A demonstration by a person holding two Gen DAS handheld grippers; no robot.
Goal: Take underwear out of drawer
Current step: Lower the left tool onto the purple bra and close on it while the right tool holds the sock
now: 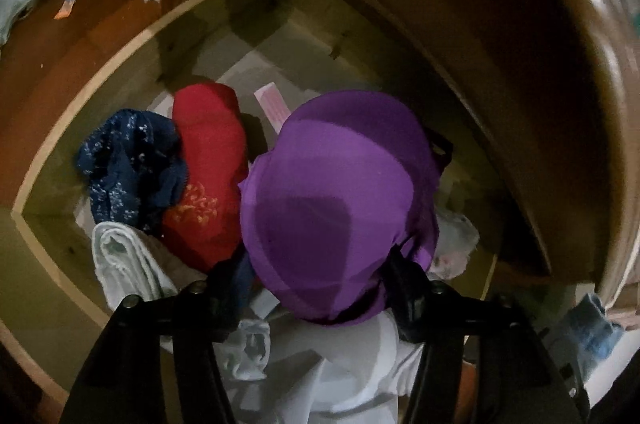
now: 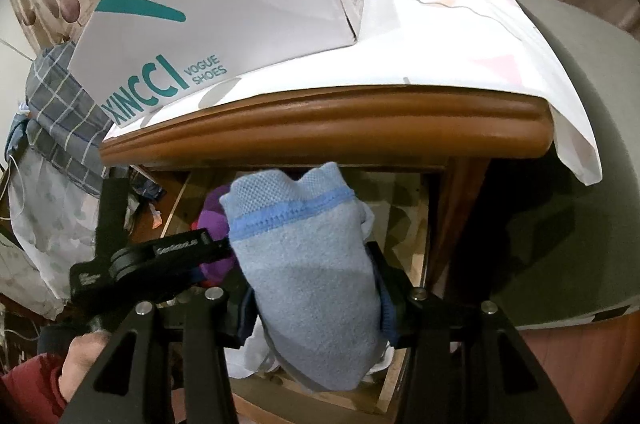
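Left gripper (image 1: 320,288) pinches the purple underwear (image 1: 340,200), jaws half-closed on the cloth. Right gripper (image 2: 316,300) clamps a light-blue garment (image 2: 308,276). Ahead and left, red garment (image 1: 208,176) lies in the drawer (image 1: 92,92). Lift straight up, I'd say, clear of the rim.

The purple underwear (image 1: 336,200) covered the tips of the left tongs (image 1: 320,288), so how firmly they pinched the cloth could not be told, and it hid the drawer (image 1: 120,64) floor and the white clothes (image 1: 132,260) beneath. The blue sock (image 2: 308,276) did the same to the right tongs (image 2: 316,300), masking most of the drawer behind. The shoe box (image 2: 224,4) was cut off by the picture's top edge, and the hand (image 2: 80,364) at the lower left was half hidden.
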